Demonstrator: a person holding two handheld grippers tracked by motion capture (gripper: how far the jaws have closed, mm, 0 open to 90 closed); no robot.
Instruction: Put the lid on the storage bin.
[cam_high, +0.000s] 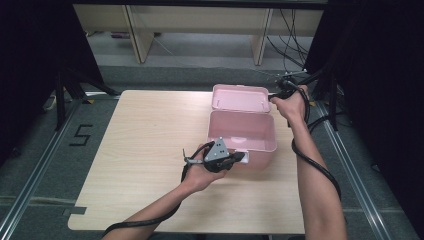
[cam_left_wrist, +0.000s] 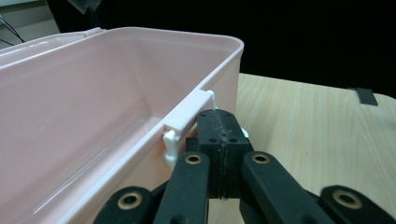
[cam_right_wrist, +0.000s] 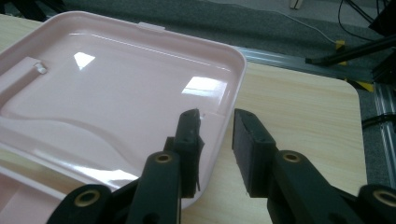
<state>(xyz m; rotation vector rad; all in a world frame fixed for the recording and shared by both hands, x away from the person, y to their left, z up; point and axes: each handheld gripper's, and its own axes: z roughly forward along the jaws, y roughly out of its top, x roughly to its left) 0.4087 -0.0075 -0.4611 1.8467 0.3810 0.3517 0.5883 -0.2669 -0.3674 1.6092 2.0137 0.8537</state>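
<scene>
While the pink box (cam_high: 242, 132) stands open on the right half of the wooden table (cam_high: 145, 145), its lid (cam_high: 240, 97) lies flat behind it, toward the far edge. The left gripper (cam_high: 241, 158) sits at the box's near wall, and in the left gripper view its black jaws are pressed fully together just below the white latch (cam_left_wrist: 189, 116) on the rim. Whether a thin tab of that latch is pinched between the pads cannot be made out; the jaw tips cover that spot. The right gripper (cam_high: 274, 96) is at the right end of the lid. In the right gripper view its jaws stand partly apart, with the lid's edge (cam_right_wrist: 227, 119) between them: one pad lies over the lid's inner face, the other outside over the table, and neither clearly presses on the plastic.

From above, the right gripper's jaws are mostly hidden by the hand (cam_high: 291, 104) and cable, and the box floor is cut off in the left gripper view.

The left forearm comes in low from the bottom, hand level and pointing right at the box. The right arm is stretched forward along the table's right edge, wrist turned inward toward the lid.
</scene>
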